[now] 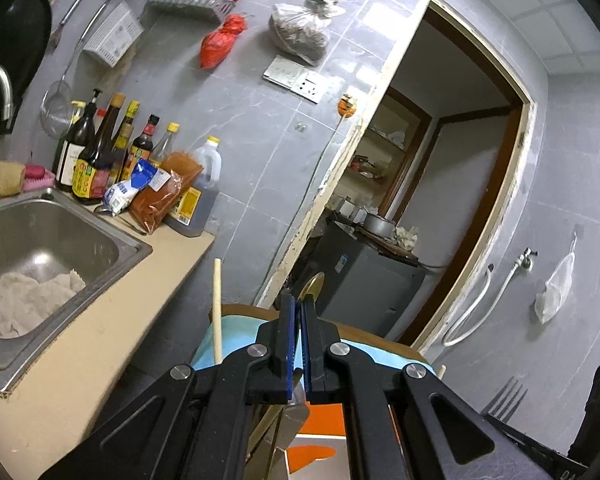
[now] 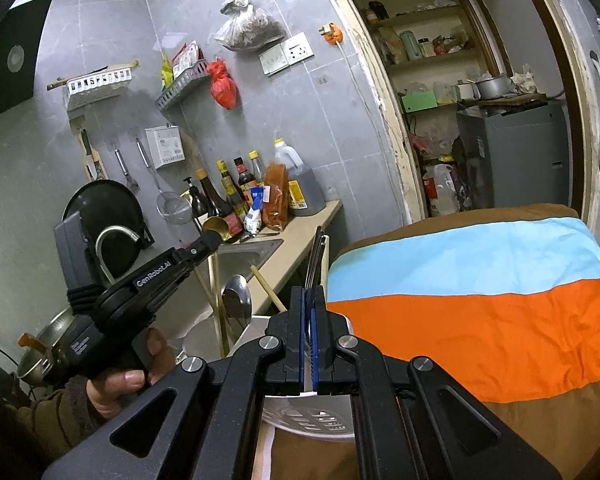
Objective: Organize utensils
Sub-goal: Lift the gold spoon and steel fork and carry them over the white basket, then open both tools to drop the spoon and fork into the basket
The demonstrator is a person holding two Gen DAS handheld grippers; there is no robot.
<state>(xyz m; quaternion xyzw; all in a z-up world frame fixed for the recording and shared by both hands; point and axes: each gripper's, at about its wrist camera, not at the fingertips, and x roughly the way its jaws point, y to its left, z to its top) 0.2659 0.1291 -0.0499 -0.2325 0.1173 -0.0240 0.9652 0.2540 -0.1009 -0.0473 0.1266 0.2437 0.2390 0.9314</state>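
My left gripper point(image 1: 299, 308) is shut on a gold spoon point(image 1: 314, 285), whose bowl sticks out above the pads. The right wrist view shows the same left gripper point(image 2: 210, 242) in a person's hand point(image 2: 120, 384), with the gold spoon point(image 2: 215, 226) at its tip. My right gripper point(image 2: 308, 300) is shut on a fork point(image 2: 315, 258), tines pointing up and away. That fork point(image 1: 506, 397) also appears low on the right in the left wrist view. Just below and left of the right gripper stands a white perforated utensil holder point(image 2: 198, 342) with a steel spoon point(image 2: 236, 296) and wooden chopsticks point(image 2: 266, 290).
A striped cloth point(image 2: 480, 280) in blue, orange and brown covers the surface to the right. A steel sink point(image 1: 52, 236) with a rag sits in the beige counter point(image 1: 112, 320), sauce bottles point(image 1: 96, 160) behind it. An open doorway point(image 1: 440, 184) leads to a storage room.
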